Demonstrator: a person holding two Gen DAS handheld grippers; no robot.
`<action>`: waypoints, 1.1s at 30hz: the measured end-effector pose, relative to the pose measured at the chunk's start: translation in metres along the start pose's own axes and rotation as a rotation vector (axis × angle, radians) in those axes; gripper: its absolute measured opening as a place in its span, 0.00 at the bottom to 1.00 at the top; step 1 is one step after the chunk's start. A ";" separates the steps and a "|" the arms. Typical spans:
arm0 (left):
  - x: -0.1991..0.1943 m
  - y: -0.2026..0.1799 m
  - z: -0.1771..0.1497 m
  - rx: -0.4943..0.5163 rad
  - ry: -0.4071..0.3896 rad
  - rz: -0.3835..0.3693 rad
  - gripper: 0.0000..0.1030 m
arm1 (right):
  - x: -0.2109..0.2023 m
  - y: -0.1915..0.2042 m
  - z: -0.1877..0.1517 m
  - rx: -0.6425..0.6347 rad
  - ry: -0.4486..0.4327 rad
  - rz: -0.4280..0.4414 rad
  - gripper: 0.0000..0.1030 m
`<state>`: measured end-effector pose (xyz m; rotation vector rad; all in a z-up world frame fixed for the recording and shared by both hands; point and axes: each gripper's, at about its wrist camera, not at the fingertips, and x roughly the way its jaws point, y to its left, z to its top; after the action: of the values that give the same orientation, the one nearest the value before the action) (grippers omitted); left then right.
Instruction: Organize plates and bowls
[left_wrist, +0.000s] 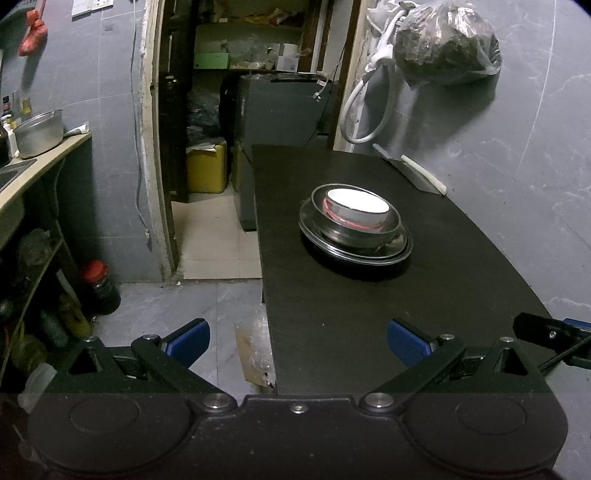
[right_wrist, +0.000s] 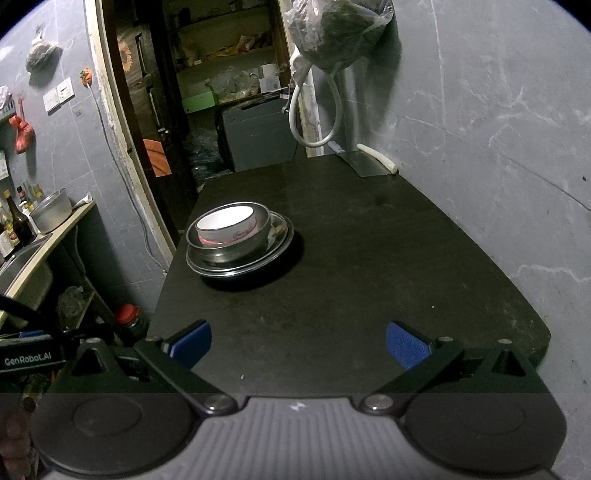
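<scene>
Two hand-held grippers, left hand-held gripper (left_wrist: 298, 341) and right hand-held gripper (right_wrist: 298, 343), gape wide, empty; white ceramic bowl (left_wrist: 359, 207) nested in round steel bowl (left_wrist: 388, 227) looks fragile, slick; pinch its rim.

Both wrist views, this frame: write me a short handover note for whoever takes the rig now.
Left gripper: jaws open, empty, held back at the near edge of the black table.
Right gripper: jaws open, empty, also at the near edge.
Dishes: one stack on the table, white bowl inside a steel bowl, on a steel plate over a dark plate.
Done: dishes appear nested in one pile.
Left: no loose dishes visible on the table; check the stack sits centred. A cleaver lies at the far edge.
</scene>
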<state>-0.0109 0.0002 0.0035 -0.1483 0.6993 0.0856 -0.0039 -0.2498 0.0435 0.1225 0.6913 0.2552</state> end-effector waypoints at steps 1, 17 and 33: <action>0.001 0.000 0.001 0.001 0.001 0.001 0.99 | 0.000 0.000 0.000 0.001 0.000 -0.001 1.00; 0.003 -0.003 0.000 0.007 0.009 0.012 0.99 | -0.002 -0.003 -0.002 0.005 0.005 0.002 1.00; 0.005 -0.004 -0.003 0.016 0.020 0.012 0.99 | 0.001 -0.009 -0.004 0.022 0.012 -0.003 1.00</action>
<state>-0.0083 -0.0039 -0.0016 -0.1298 0.7208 0.0899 -0.0039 -0.2585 0.0382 0.1407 0.7066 0.2454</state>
